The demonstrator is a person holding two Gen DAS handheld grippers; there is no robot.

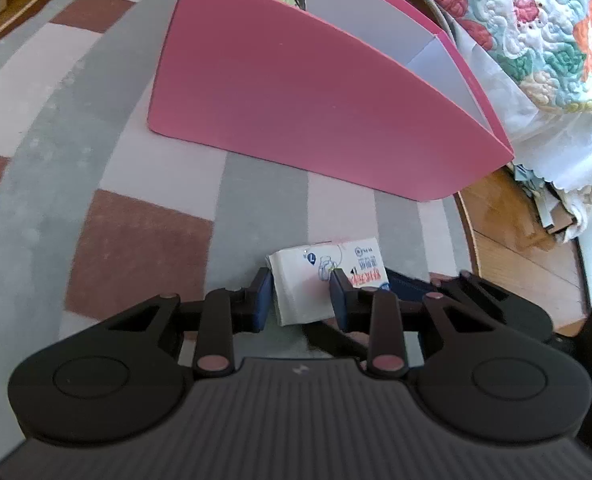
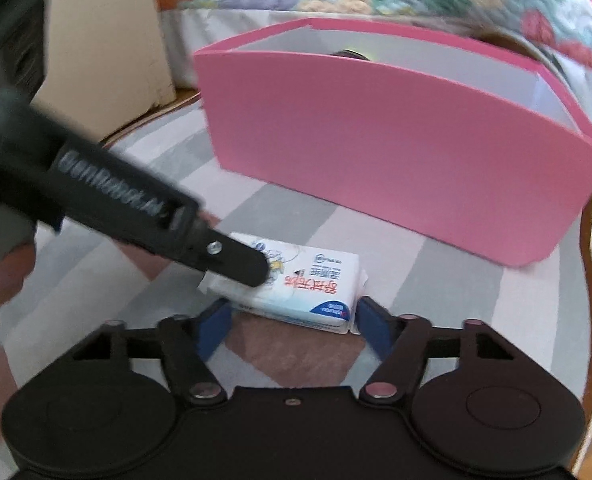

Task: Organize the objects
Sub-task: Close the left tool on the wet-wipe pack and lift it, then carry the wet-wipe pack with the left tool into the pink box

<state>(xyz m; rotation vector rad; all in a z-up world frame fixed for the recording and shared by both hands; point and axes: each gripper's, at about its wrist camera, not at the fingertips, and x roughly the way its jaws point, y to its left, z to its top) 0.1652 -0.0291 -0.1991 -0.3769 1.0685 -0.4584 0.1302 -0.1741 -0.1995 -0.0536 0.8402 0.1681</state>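
left claw (image 1: 300, 296) pinching white plastic-wrapped tissue pack (image 1: 315, 280) on striped counter (image 1: 136, 160) | right claw (image 2: 292, 320) spread around it | pink rectangular box (image 2: 395, 152) behind holds one item; pack not yet boxed

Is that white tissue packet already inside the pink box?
No, the tissue packet lies on the striped cloth in front of the pink box, between the right gripper fingers.

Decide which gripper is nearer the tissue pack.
Left. The left gripper clamps the tissue pack between its fingers; the right gripper straddles its end, open, apparently not touching.
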